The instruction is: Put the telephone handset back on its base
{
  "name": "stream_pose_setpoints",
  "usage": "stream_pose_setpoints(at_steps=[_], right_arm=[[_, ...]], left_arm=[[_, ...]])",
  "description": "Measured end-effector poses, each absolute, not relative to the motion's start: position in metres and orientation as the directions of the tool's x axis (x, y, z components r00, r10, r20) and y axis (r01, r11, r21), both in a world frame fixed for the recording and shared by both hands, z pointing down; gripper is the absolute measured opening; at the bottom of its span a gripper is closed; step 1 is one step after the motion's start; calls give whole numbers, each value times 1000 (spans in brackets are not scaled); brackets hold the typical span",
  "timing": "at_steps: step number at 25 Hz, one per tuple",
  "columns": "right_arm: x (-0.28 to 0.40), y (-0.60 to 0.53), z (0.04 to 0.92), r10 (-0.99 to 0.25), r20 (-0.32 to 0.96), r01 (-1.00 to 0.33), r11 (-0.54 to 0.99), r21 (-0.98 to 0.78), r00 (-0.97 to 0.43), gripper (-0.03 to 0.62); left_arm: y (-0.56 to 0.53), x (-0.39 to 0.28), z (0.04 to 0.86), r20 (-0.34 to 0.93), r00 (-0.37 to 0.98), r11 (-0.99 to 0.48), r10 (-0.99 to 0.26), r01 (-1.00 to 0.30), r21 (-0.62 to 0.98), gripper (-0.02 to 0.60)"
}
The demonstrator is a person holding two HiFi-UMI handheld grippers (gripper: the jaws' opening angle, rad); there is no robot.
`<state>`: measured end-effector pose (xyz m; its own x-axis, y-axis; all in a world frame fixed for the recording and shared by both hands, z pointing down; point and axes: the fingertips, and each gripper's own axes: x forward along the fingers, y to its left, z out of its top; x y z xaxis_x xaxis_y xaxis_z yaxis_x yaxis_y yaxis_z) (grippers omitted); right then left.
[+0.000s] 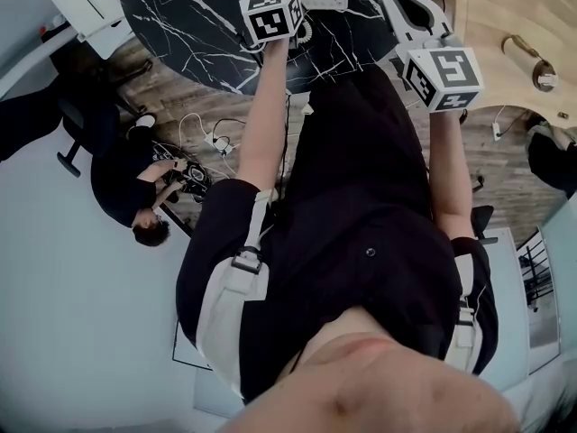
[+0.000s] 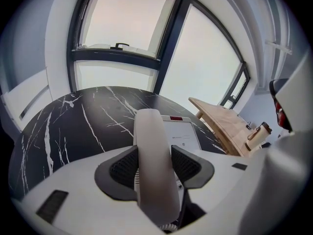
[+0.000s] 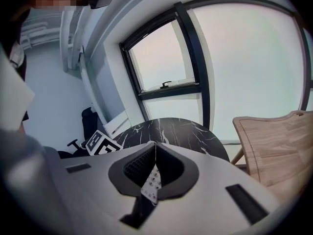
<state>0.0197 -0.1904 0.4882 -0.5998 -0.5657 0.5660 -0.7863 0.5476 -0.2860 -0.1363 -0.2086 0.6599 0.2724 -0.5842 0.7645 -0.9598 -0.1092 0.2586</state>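
Black marble table (image 2: 73, 126) beneath — left hand-held gripper (image 2: 154, 168) clamps the handset (image 2: 149, 131), right hand-held gripper (image 3: 155, 153) pressed together, empty.

We read only asterisk on small key (image 2: 179, 186) of white plastic telephone base (image 2: 183, 136); base's label print too small.

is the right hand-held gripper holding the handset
No, the left hand-held gripper clamps the handset; the right hand-held gripper is shut, empty.
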Motion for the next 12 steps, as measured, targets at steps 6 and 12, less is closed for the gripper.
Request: stream_pose_setpoints(at_steps=[6, 12], right_arm=[[22, -191, 488, -567, 565, -787, 547, -286, -599, 31], [23, -191, 487, -570, 563, -788, 545, -287, -599, 31]], left_arm=[[-208, -136, 663, 771, 256, -116, -582, -965, 234, 227], [-207, -135, 665, 784, 220, -147, -580, -975, 165, 239]])
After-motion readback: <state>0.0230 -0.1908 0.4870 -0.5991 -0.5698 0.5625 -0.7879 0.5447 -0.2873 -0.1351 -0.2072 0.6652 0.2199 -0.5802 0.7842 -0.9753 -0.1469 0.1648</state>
